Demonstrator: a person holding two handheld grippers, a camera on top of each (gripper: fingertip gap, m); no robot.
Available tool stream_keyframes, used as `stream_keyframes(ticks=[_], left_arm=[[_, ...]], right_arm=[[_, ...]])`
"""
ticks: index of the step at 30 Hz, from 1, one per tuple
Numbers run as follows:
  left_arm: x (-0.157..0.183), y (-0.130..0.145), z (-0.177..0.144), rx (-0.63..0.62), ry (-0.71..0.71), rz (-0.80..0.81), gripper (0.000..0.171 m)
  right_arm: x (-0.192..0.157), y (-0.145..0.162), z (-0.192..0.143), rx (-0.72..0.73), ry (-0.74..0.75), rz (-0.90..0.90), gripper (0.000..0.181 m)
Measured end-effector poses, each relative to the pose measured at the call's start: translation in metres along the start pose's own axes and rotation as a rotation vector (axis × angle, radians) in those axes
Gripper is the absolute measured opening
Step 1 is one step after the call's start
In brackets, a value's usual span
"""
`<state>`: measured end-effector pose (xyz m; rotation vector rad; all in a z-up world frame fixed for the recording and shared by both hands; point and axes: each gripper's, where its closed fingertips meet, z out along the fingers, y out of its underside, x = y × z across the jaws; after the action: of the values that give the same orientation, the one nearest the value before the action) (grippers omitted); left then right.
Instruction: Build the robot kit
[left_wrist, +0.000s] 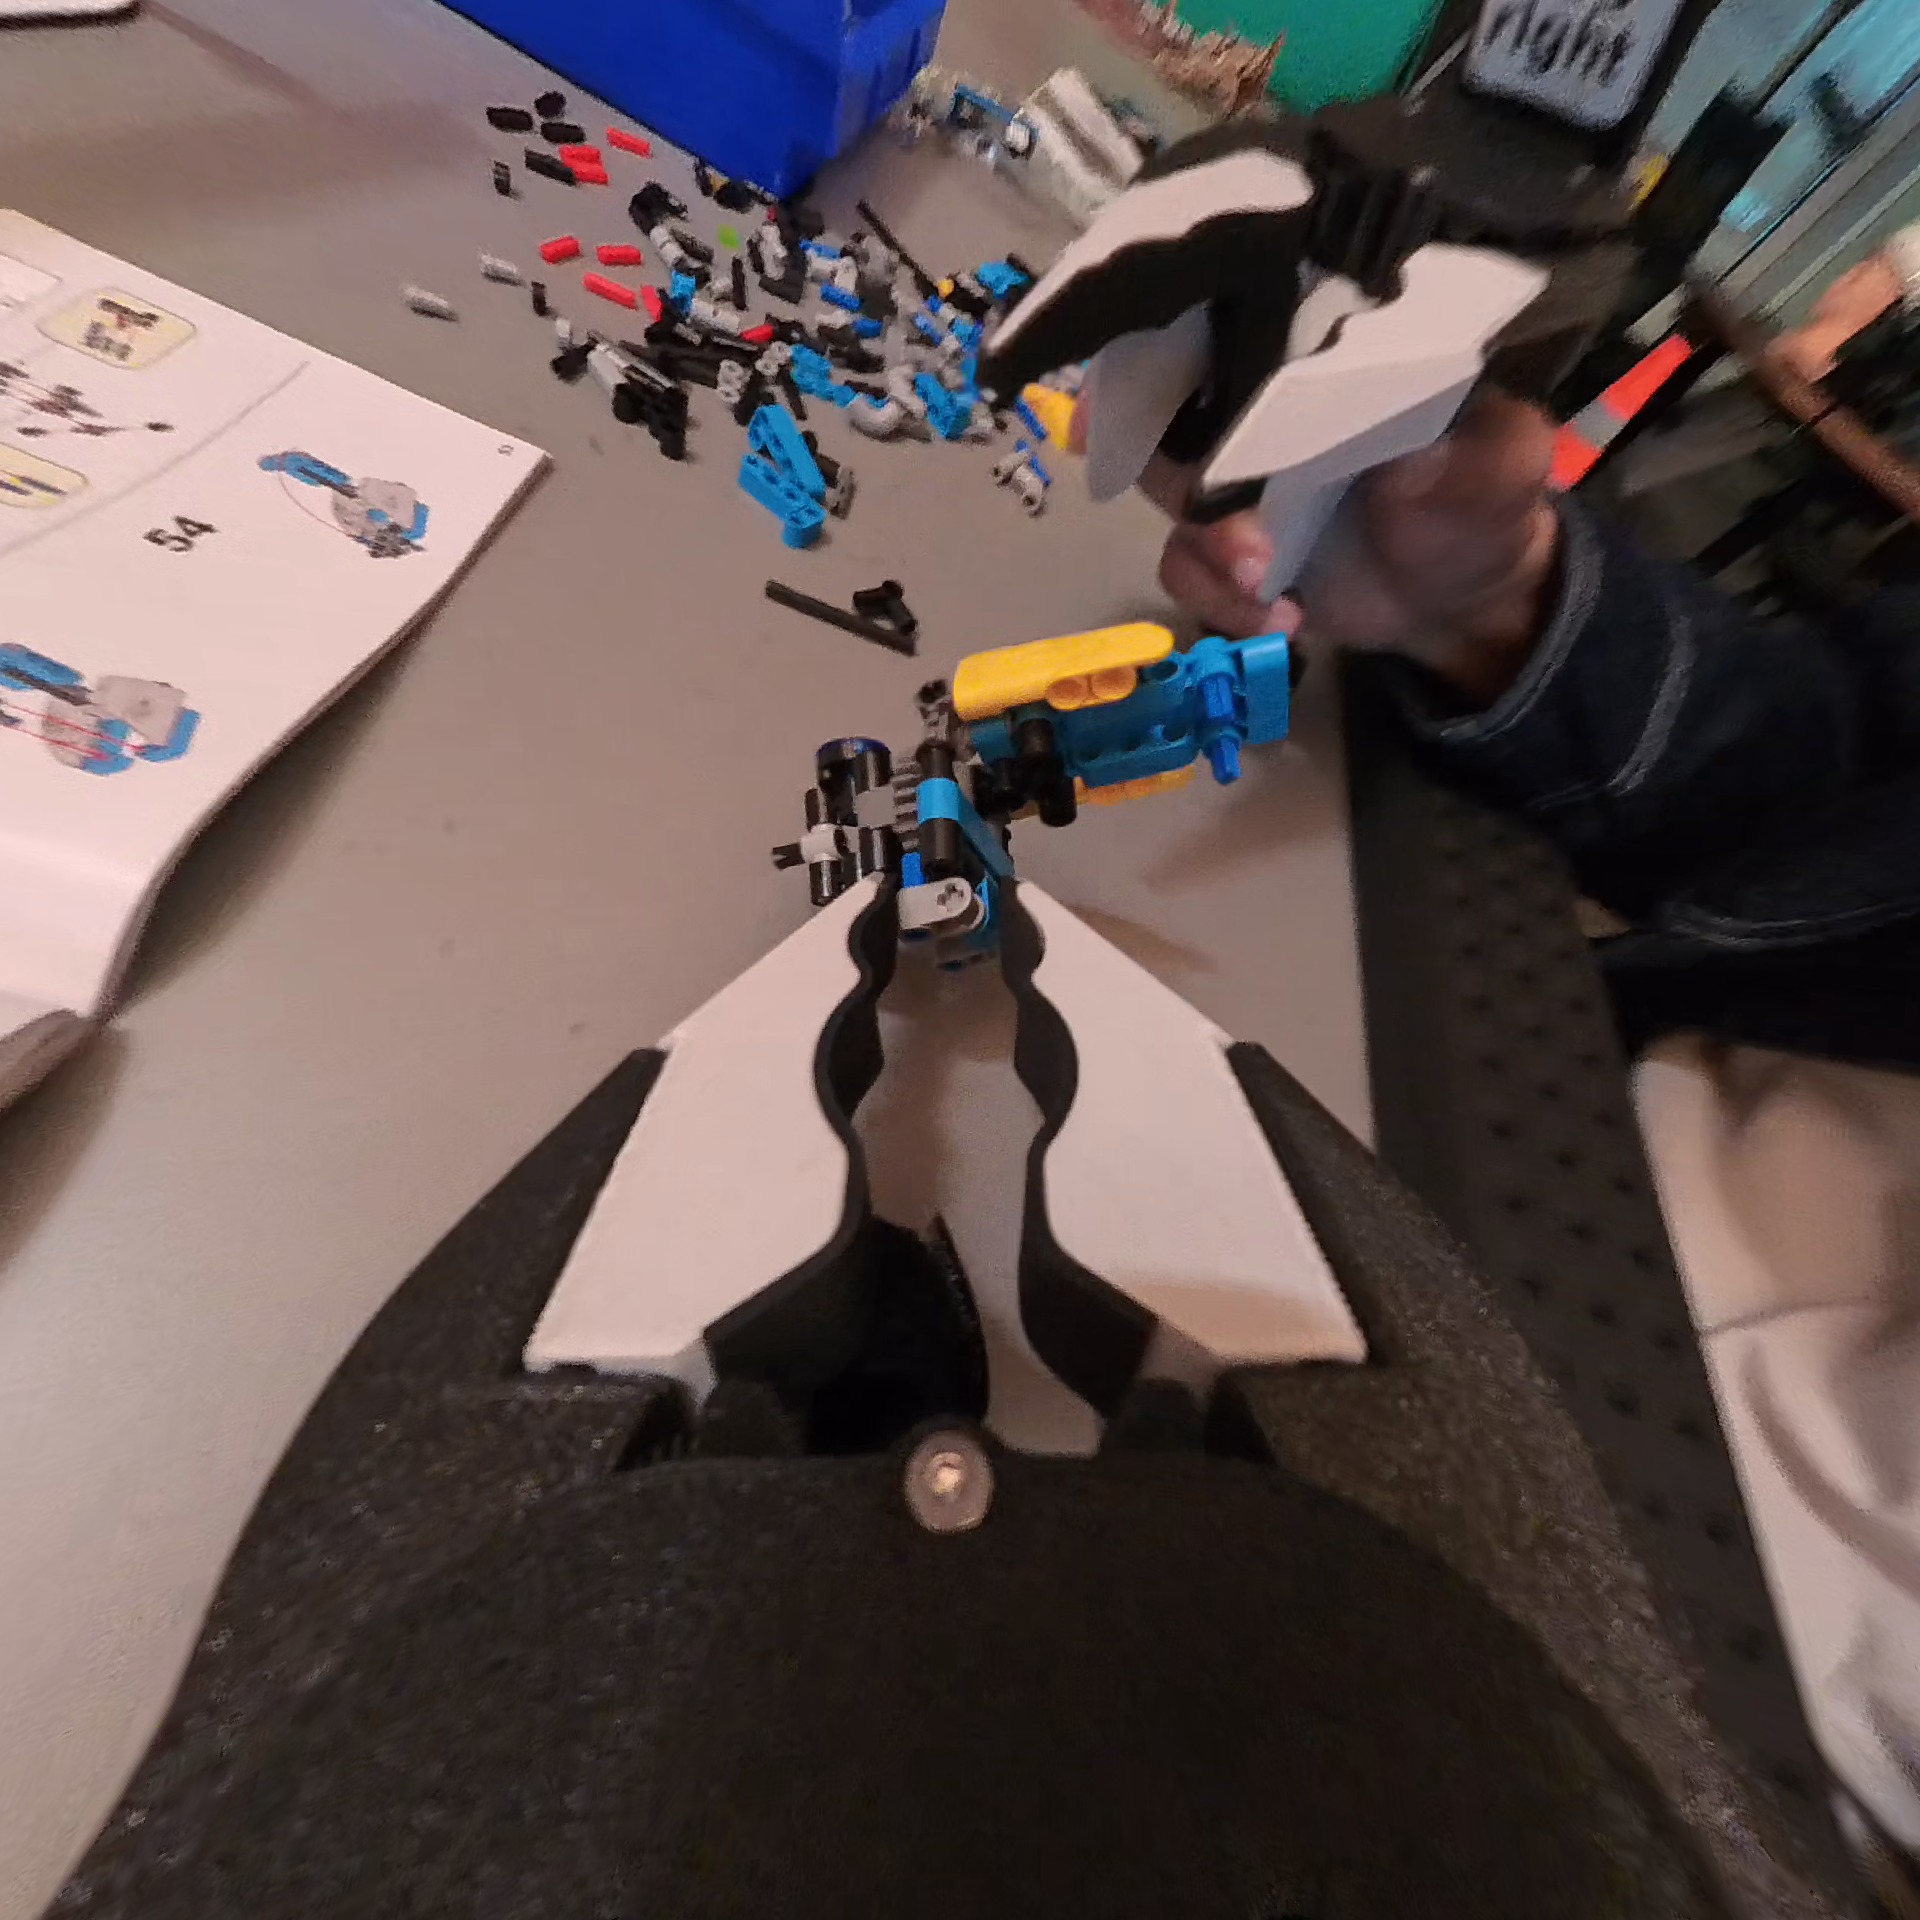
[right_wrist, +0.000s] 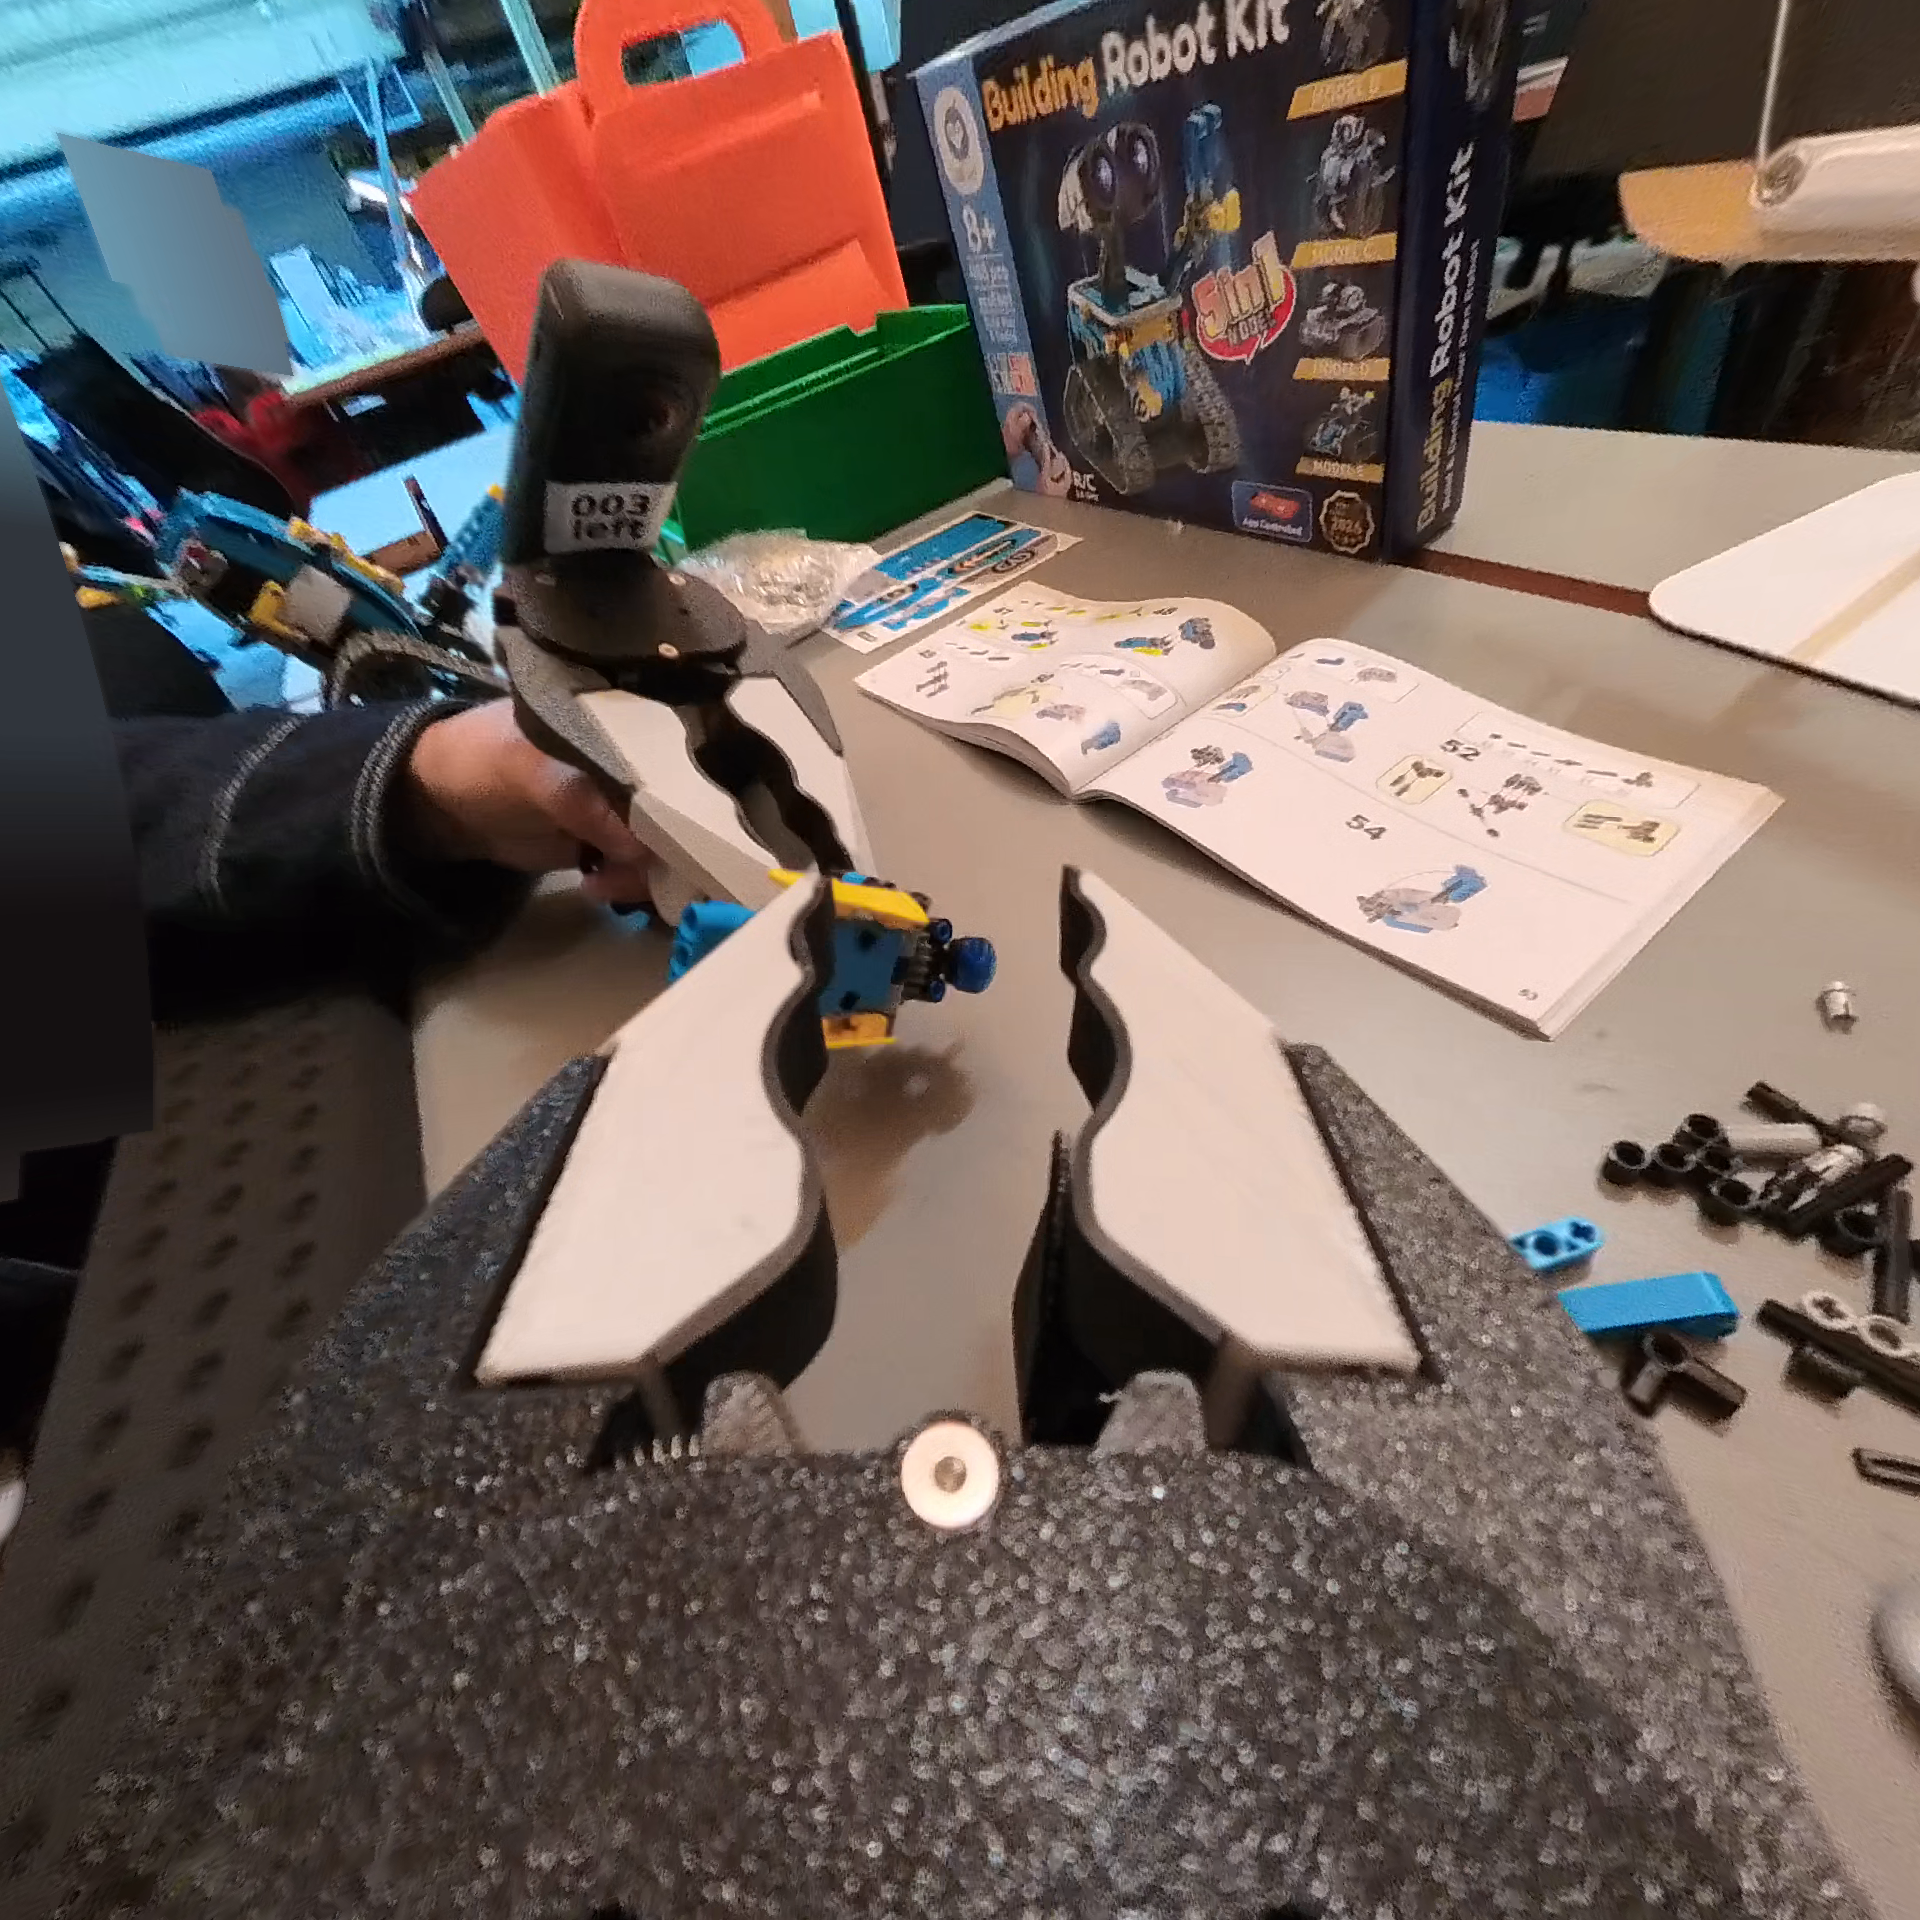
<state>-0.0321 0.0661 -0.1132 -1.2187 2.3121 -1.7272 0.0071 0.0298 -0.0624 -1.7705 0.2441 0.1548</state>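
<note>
While the grey table (right_wrist: 1558, 540) fills both views, an open instruction booklet (right_wrist: 1340, 790) lies right of centre in the right wrist view. Left gripper (left_wrist: 940, 894): clamped on the blue-and-yellow brick assembly (left_wrist: 1091, 717), mid-frame, raised off the table. Right gripper (right_wrist: 945, 914): jaws apart, nothing between them, just beside the assembly. Loose bricks (left_wrist: 790, 343) sit scattered at upper centre.

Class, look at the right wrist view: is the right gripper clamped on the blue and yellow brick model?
No: the right gripper stands open and empty, while the left gripper holds the brick model.
</note>
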Motion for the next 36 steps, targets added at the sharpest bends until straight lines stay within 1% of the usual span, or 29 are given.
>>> stream_keyframes(ticks=[3, 5, 7, 9, 12, 16, 19, 22, 27, 36], left_arm=[[0.006, -0.011, -0.003, 0.08, 0.097, -0.129, 0.019], [0.007, -0.017, -0.007, 0.128, 0.151, -0.209, 0.019], [0.008, -0.024, -0.012, 0.177, 0.202, -0.272, 0.019], [0.008, -0.028, -0.015, 0.205, 0.228, -0.306, 0.019], [0.007, -0.028, -0.016, 0.208, 0.222, -0.303, 0.019], [0.008, -0.029, -0.014, 0.208, 0.215, -0.289, 0.019], [0.01, -0.031, -0.015, 0.222, 0.247, -0.309, 0.019], [0.014, -0.033, -0.017, 0.239, 0.304, -0.346, 0.019], [0.015, -0.041, -0.023, 0.293, 0.387, -0.428, 0.019], [0.015, -0.043, -0.025, 0.311, 0.41, -0.452, 0.018]], right_arm=[[0.008, 0.007, 0.002, -0.023, 0.015, 0.077, 0.043], [0.006, 0.011, 0.005, -0.037, 0.012, 0.101, 0.042], [-0.003, 0.012, 0.009, -0.033, -0.002, 0.068, 0.042], [-0.009, 0.018, 0.014, -0.07, 0.01, -0.013, 0.04], [-0.02, 0.023, 0.02, -0.104, 0.011, -0.124, 0.036], [-0.025, 0.025, 0.025, -0.116, 0.036, -0.202, 0.034], [-0.028, 0.026, 0.027, -0.123, 0.059, -0.253, 0.029], [-0.031, 0.02, 0.025, -0.093, 0.073, -0.3, 0.02], [-0.032, 0.01, 0.021, -0.041, 0.066, -0.279, 0.02], [-0.029, 0.007, 0.018, -0.03, 0.071, -0.241, 0.019]])
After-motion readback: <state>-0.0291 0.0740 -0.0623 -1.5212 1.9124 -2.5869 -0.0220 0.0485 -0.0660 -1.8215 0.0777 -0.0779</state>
